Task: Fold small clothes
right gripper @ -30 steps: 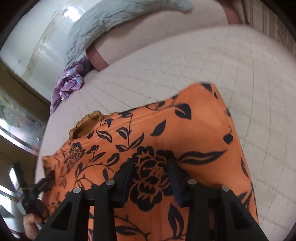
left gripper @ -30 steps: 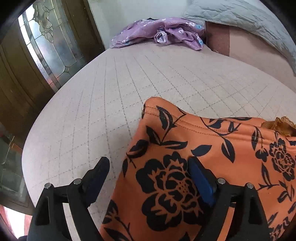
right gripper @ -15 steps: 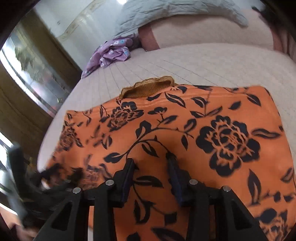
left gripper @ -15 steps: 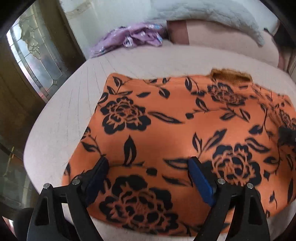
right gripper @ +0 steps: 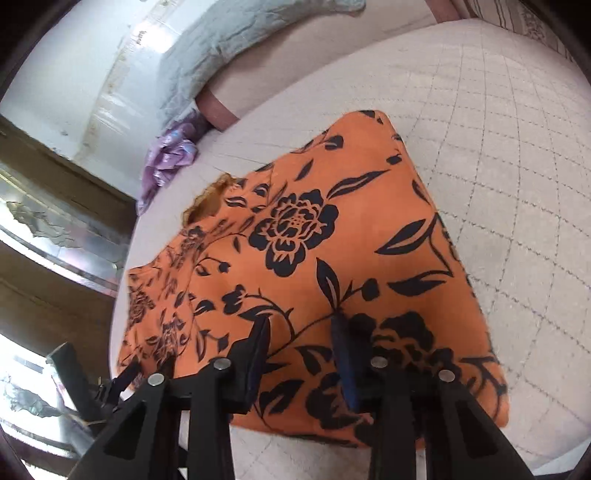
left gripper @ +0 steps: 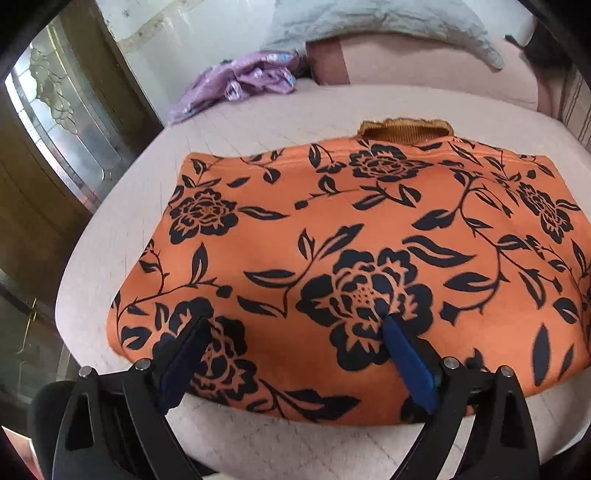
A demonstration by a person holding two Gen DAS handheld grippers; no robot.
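Observation:
An orange garment with black flowers (left gripper: 369, 229) lies folded flat on the pale quilted bed (left gripper: 258, 125). A brown ribbed collar (left gripper: 404, 129) sticks out at its far edge. My left gripper (left gripper: 295, 332) is open and hovers over the garment's near edge, holding nothing. In the right wrist view the same garment (right gripper: 332, 240) fills the middle. My right gripper (right gripper: 301, 328) is open above its near edge with nothing between the fingers. The left gripper (right gripper: 122, 373) shows at the lower left of that view.
A crumpled purple garment (left gripper: 240, 79) lies at the far left of the bed, also in the right wrist view (right gripper: 170, 155). A grey quilted blanket (left gripper: 369, 22) covers the pink headboard. A wooden door with leaded glass (left gripper: 66, 122) stands left of the bed.
The garment, held up and draped a second ago, now lies flat on the bed. Both grippers have let go and drawn back to its near edge.

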